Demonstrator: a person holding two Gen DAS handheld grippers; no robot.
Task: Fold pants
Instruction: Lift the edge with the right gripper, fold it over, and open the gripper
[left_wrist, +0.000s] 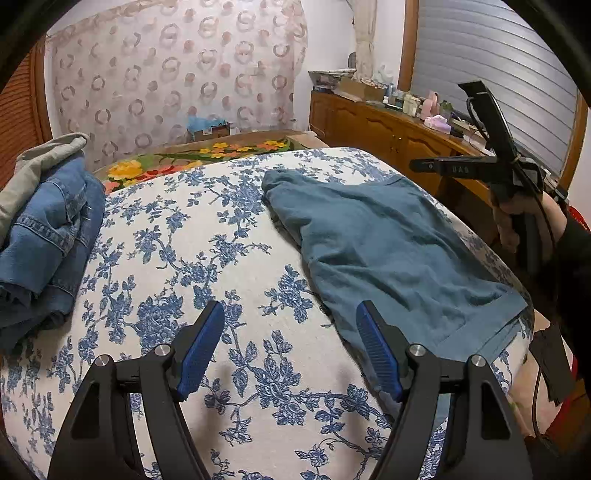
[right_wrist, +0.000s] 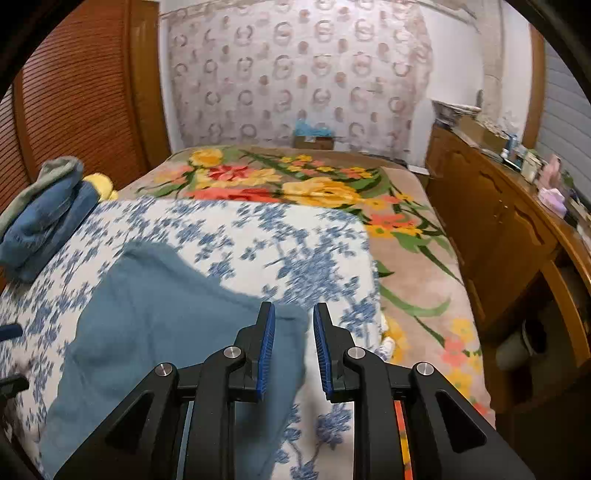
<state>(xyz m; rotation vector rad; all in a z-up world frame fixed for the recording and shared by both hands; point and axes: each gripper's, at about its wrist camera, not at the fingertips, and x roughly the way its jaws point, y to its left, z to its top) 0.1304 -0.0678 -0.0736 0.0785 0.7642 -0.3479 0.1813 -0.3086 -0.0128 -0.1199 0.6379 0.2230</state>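
The teal pants lie flat on the blue-flowered bed cover, on its right half; they also show in the right wrist view. My left gripper is open and empty, just above the cover, left of the pants' near edge. My right gripper is partly open and empty, hovering above the pants' right edge. It also shows in the left wrist view, held in a hand above the bed's right side.
A pile of folded jeans and a grey garment sits at the bed's left edge. A bright floral blanket covers the far end. A wooden dresser with clutter runs along the right.
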